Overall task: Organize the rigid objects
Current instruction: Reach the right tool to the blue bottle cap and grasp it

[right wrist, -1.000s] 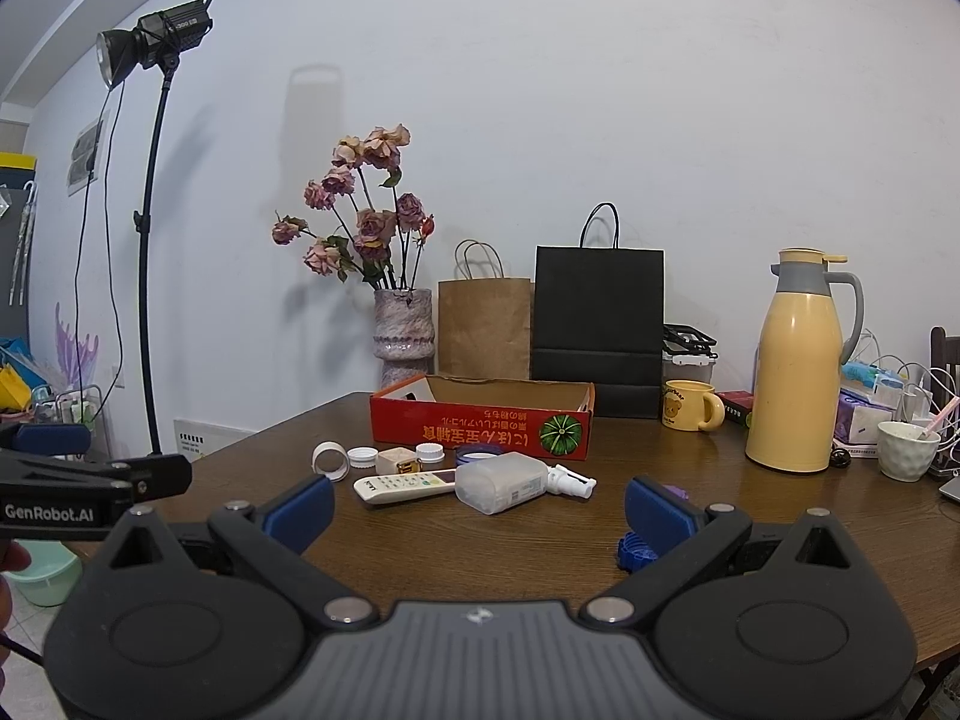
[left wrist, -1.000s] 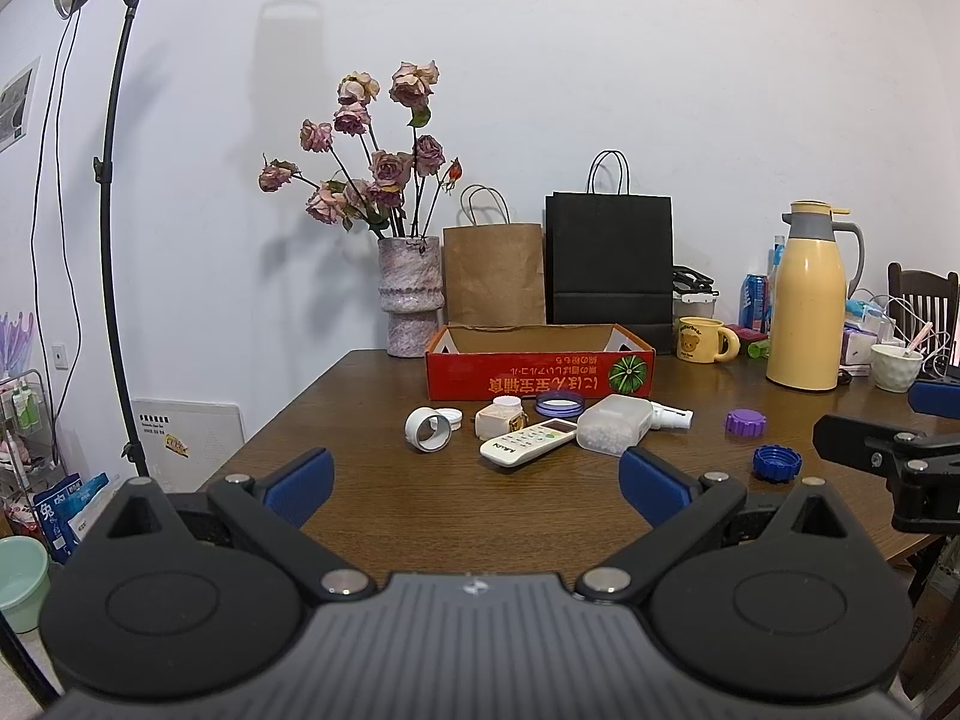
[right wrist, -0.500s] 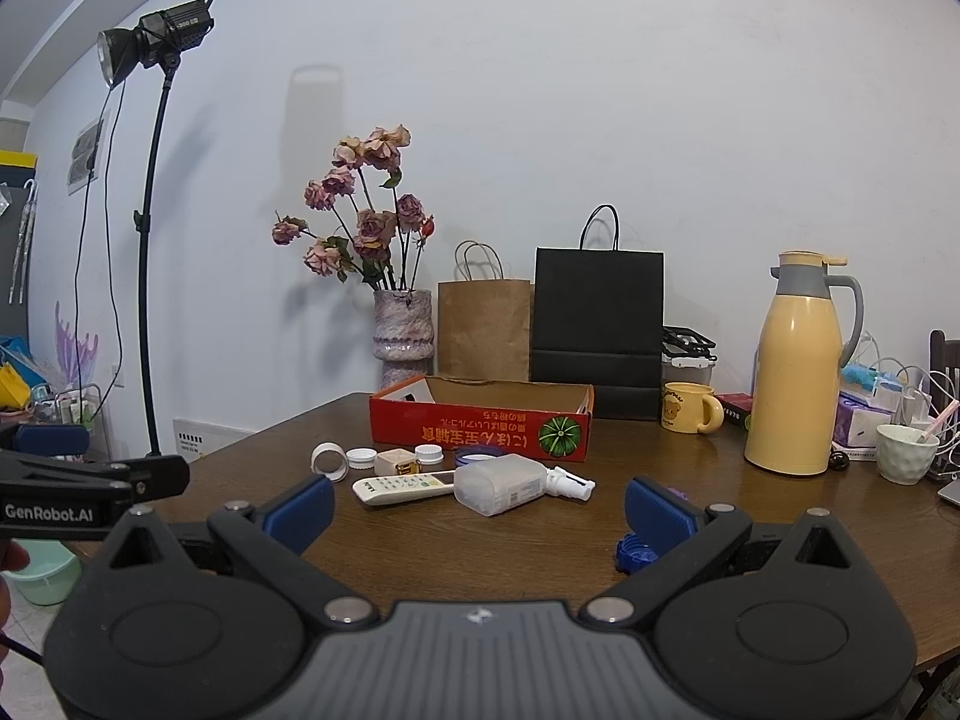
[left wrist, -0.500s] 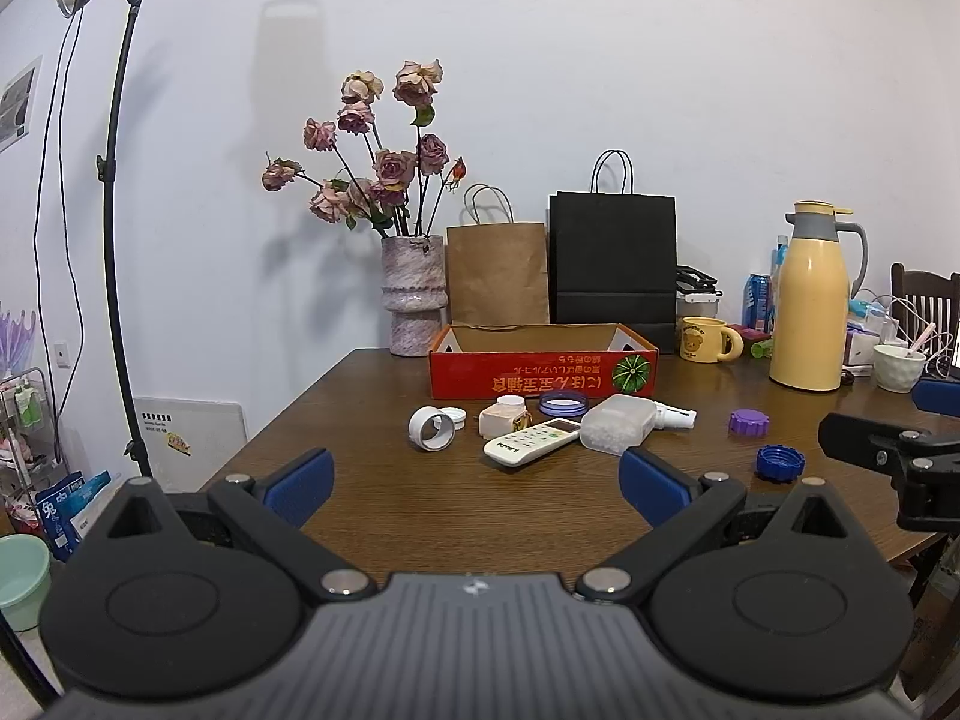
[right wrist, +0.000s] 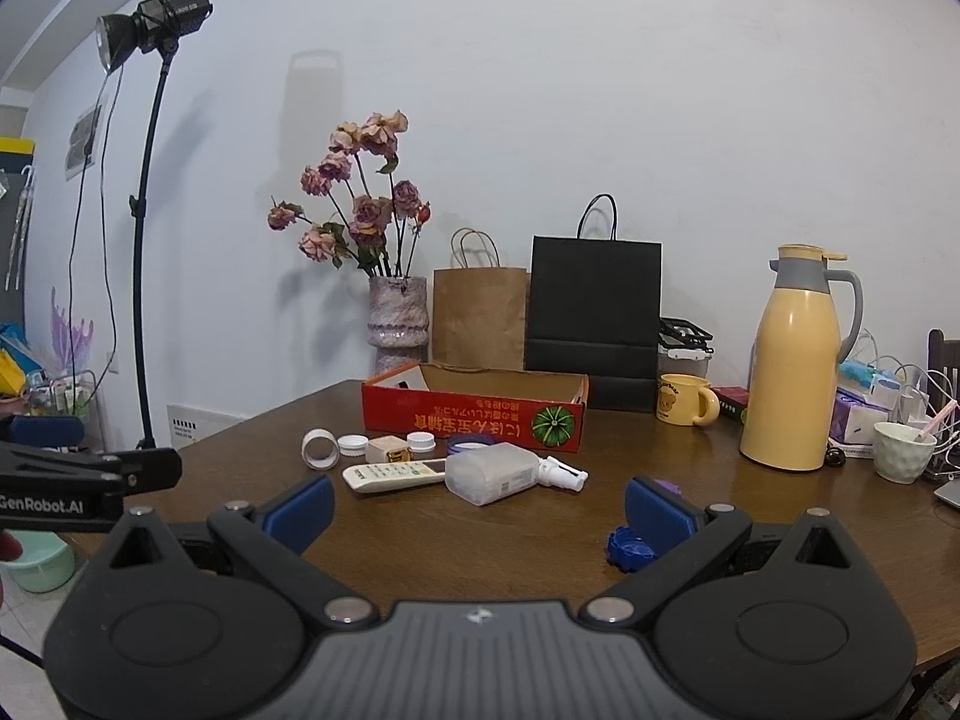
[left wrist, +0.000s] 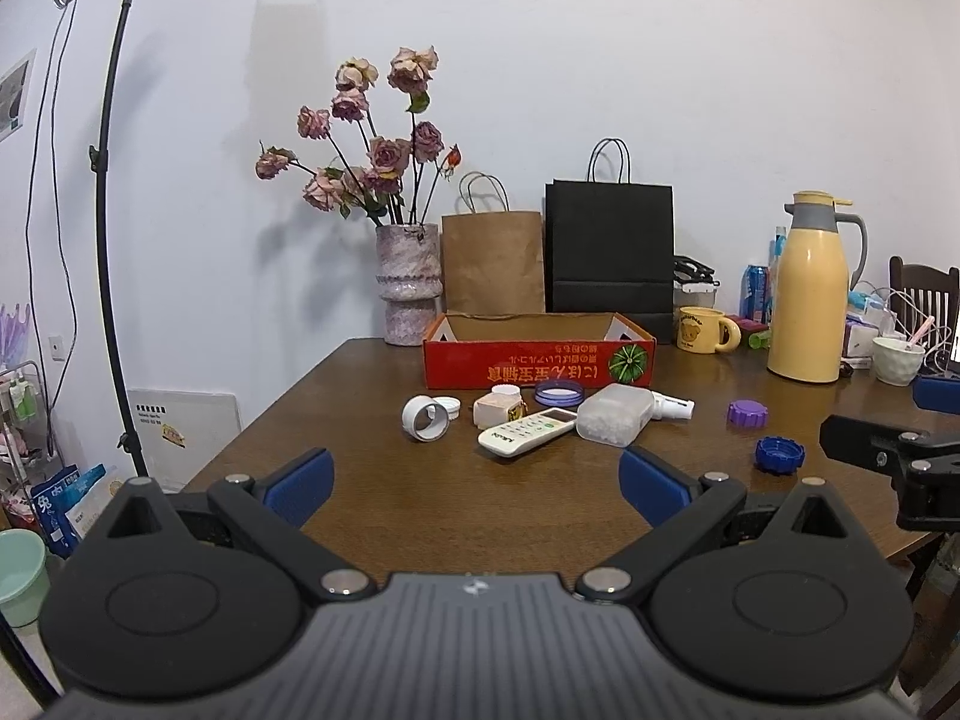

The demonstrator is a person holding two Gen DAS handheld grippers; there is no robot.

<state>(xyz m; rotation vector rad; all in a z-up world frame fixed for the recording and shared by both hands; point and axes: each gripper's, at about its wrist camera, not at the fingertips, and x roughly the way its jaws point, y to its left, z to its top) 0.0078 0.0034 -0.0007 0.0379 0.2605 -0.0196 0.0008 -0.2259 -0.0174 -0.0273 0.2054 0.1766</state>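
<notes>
Remote [left wrist: 528, 432] before box [left wrist: 537, 354]; bags [left wrist: 609, 252] behind; flask [left wrist: 807, 294] right.

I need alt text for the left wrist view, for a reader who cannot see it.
The open left gripper hangs above a brown wooden table, facing a white remote, a frosted plastic bottle, small caps and a red cardboard box. Behind stand a vase of dried roses, two paper bags and a yellow thermos.

The left tool [left wrist: 474, 483] has drifted slightly left; the remote [left wrist: 528, 431] sits further right in its view.
</notes>
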